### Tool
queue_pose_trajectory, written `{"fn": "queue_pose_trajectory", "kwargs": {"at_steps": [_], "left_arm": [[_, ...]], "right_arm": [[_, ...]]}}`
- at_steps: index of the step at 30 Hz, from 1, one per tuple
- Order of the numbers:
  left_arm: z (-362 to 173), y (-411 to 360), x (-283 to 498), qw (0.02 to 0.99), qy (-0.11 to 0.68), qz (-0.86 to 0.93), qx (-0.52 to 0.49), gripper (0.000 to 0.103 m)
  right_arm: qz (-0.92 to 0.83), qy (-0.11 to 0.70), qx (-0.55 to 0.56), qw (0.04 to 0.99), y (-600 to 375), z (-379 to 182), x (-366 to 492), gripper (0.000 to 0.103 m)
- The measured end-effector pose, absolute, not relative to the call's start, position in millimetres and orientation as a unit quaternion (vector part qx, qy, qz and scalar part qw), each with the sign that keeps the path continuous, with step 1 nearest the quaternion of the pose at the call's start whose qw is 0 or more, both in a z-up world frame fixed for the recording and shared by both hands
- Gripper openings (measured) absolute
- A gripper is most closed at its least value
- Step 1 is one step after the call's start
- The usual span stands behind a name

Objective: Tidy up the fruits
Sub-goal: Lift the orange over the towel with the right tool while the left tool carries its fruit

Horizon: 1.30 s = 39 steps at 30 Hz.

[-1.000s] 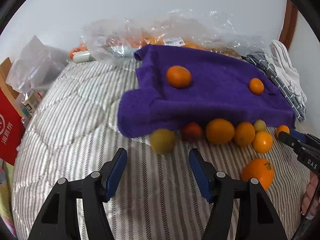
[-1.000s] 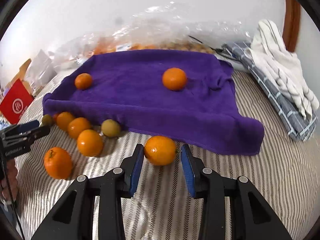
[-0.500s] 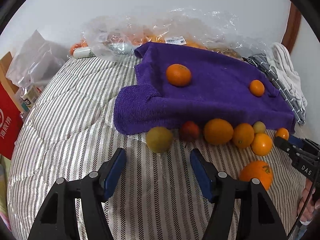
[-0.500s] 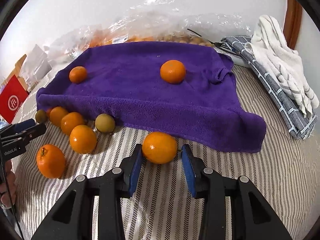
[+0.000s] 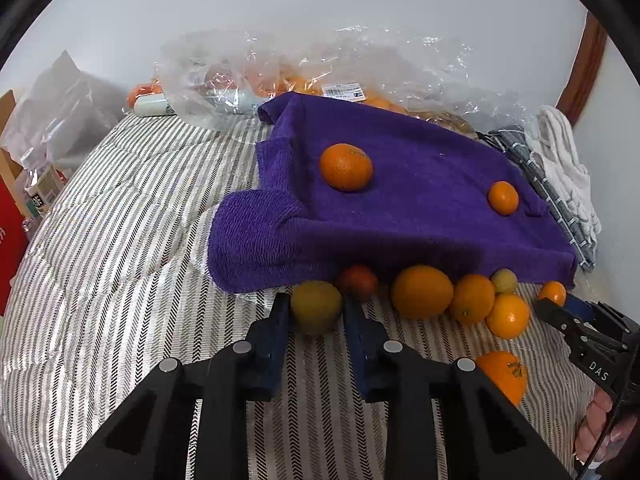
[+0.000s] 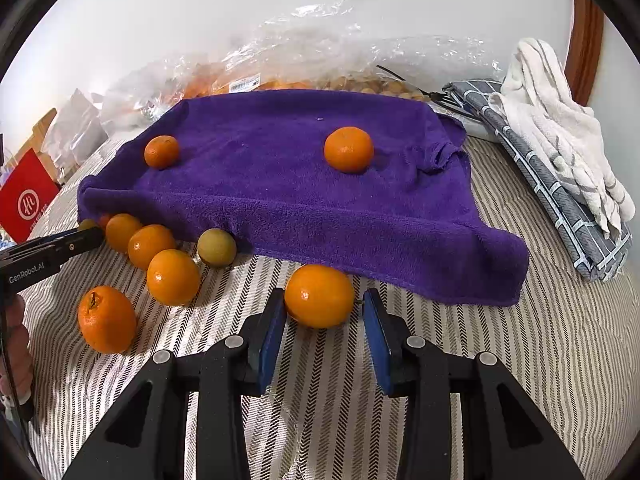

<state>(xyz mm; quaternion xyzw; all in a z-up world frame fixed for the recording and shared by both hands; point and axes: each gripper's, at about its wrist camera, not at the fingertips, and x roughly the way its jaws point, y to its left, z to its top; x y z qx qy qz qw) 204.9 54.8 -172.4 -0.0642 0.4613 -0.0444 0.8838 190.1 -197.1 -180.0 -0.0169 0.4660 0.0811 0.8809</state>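
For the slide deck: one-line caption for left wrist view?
Left gripper shut on a yellow-green fruit beside the purple towel.

— What is the purple towel made of?
— Looped terry cloth, matt and fuzzy. The striped quilt under it is woven fabric.
— And the oranges?
— Glossy, dimpled peel. Behind, a clear plastic bag crinkles and shines.

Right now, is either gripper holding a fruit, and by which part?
The left gripper has just closed on the yellow-green fruit's two sides. The right gripper brackets an orange; left pad touching, right pad apart.
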Motion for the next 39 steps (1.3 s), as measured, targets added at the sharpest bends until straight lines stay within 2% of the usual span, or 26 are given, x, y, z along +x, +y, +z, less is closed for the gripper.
{"fn": "queue_pose_trajectory", "kwargs": {"at_steps": [25, 39], "left_arm": [[-121.9, 63.2, 185.8, 0.918, 0.389, -0.042, -0.069, 0.026], [-76.0, 40.3, 208.1, 0.927, 0.366, -0.052, -0.066, 0.026]], "right_arm": [[0.077, 0.431, 0.009, 0.899, -206.6, -152.0, 181.0, 0.039], [0.075, 0.388, -0.007, 0.919, -218.8, -79.5, 196.2, 0.039]]}}
